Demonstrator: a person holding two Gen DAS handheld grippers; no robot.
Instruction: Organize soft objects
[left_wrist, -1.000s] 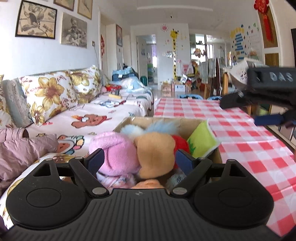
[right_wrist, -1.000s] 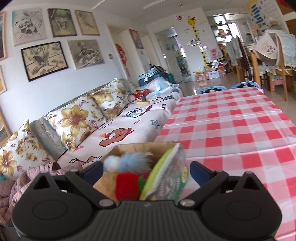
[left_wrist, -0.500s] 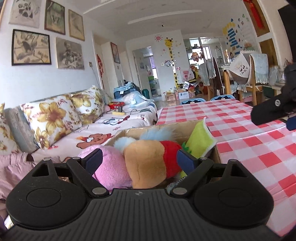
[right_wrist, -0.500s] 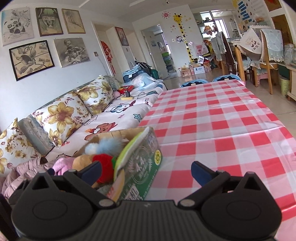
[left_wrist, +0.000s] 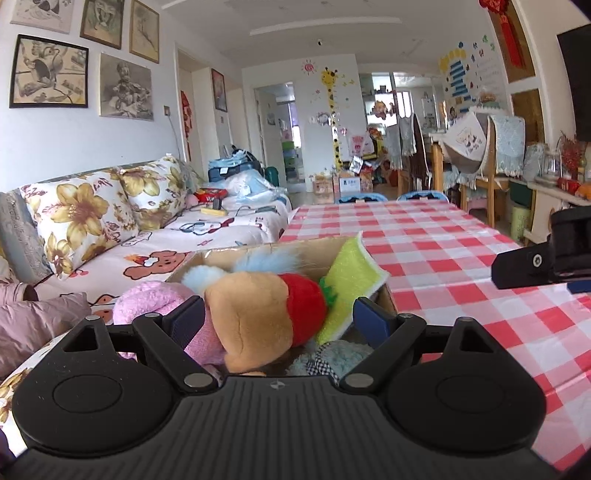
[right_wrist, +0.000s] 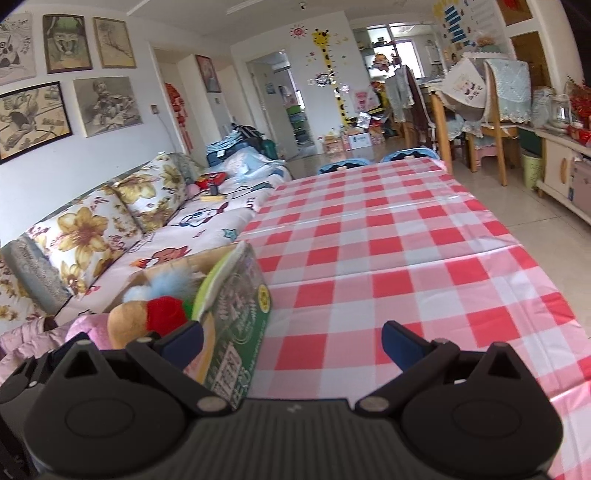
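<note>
Left wrist view: left gripper (left_wrist: 277, 320) with fingers (left_wrist: 184, 323) spread apart, clamped on nothing, poised over a cardboard box (left_wrist: 317, 251) packed with soft toys. Directly between the fingers, a tan plush (left_wrist: 251, 314) with a red plush (left_wrist: 304, 308) pressed against its right side; behind the left finger, a pink plush (left_wrist: 147, 301); beyond the tan one, a pale blue fluffy toy (left_wrist: 266, 260); just inside the right finger, a yellow-green sponge cloth (left_wrist: 349, 275) leaning against the box wall; lower down near the right finger, a pale teal fuzzy toy (left_wrist: 341, 356). Whether either finger touches a toy, cannot tell. Right of the fingers, red-and-white checked counter (left_wrist: 443, 266) and, at the frame edge, part of the other gripper's black body. Left of the fingers, a sofa (left_wrist: 155, 243) with flowered cushions. Right wrist view: right gripper (right_wrist: 291, 343) with fingers (right_wrist: 400, 345) wide apart, gripping nothing, above bare checked cloth. At the left finger, the box's green printed side (right_wrist: 240, 317), seated at the counter's left edge beside the sofa, with the same red and tan plush tops showing above its rim.
</note>
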